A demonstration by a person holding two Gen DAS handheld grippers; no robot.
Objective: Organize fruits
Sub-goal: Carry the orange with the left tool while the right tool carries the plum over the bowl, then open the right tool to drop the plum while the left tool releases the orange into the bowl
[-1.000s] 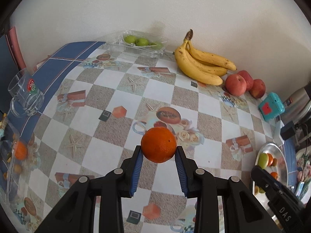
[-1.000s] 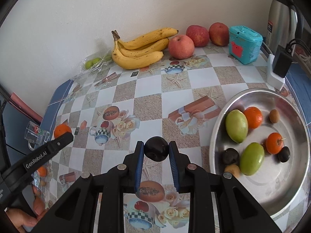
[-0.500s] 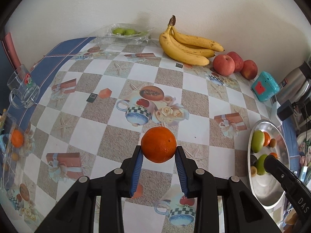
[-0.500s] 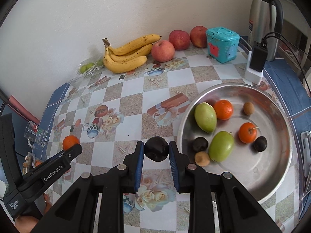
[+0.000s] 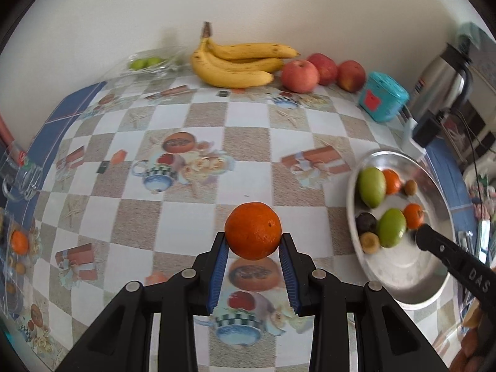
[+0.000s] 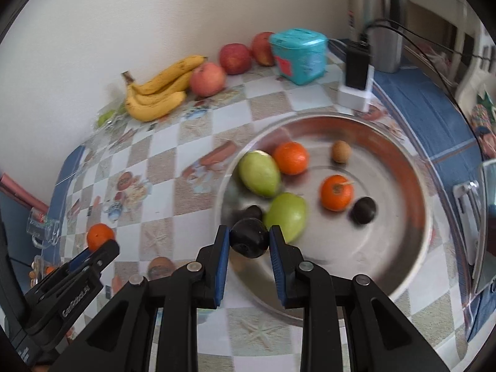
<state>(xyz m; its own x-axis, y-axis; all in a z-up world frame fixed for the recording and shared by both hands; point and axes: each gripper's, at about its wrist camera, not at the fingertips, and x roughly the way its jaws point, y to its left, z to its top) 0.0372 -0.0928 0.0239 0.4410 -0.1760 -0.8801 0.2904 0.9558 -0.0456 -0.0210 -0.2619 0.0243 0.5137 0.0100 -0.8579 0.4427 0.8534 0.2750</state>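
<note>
My left gripper [image 5: 253, 246] is shut on an orange [image 5: 253, 231] and holds it above the patterned tablecloth, left of the metal bowl [image 5: 434, 291]. My right gripper [image 6: 249, 243] is shut on a dark plum [image 6: 250, 241] and holds it over the near left rim of the bowl [image 6: 412, 263]. The bowl holds two green fruits [image 6: 259, 172], two small oranges [image 6: 336, 192], dark plums [image 6: 363, 210] and a small brown fruit [image 6: 341, 152]. The left gripper with its orange [image 6: 99, 236] also shows at the lower left of the right wrist view.
Bananas [image 5: 238, 62] and three red apples [image 5: 300, 76] lie along the back wall. A teal box [image 5: 384, 96], a charger [image 6: 356, 83] and a steel kettle [image 6: 376, 18] stand at the back right. A clear tray of green fruit [image 5: 152, 63] and a glass mug [image 5: 20, 176] are at the left.
Both grippers have moved right, toward the bowl. The right gripper with the plum has come over the bowl's near rim. The left gripper still carries the orange.
</note>
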